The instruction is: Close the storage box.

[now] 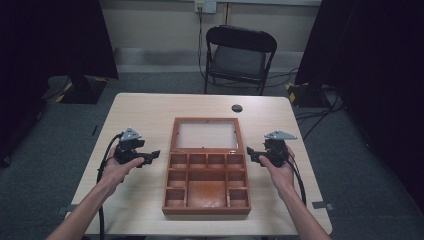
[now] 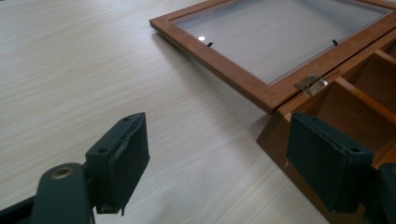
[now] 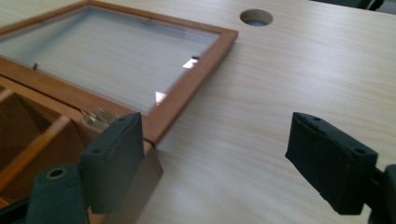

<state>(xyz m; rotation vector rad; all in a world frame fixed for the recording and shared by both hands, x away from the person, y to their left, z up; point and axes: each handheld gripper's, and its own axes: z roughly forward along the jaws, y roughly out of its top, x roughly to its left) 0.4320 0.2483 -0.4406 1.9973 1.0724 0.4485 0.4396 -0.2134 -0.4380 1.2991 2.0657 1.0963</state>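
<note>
Table, light wood grain, is being used as the carrier; a round cable hole is sitting near its far edge, right of centre. A dark folding chair is standing beyond the far edge, off the table.

Wooden box is lying at the middle of the table, closer to the near edge, and is being kept fully open. Its divided tray is facing up: a row of small compartments along the hinge side, small ones down both sides, one large compartment in the middle. Compartments are looking bare in the high view. The glass-paned lid is laid flat on the table behind the tray, toward the far edge, joined by brass hinges.

Left gripper is being held by the left hand just off the box's left side, near the hinge line, apart from the wood. Jaws are standing apart, nothing between them; in the left gripper view only table top and the box's corner are seen in the gap.

Right gripper is being held by the right hand just off the box's right side, level with the hinge line. Jaws are standing wide apart, nothing gripped; in the right gripper view one pad is overlapping the tray's corner, contact cannot be told.
</note>
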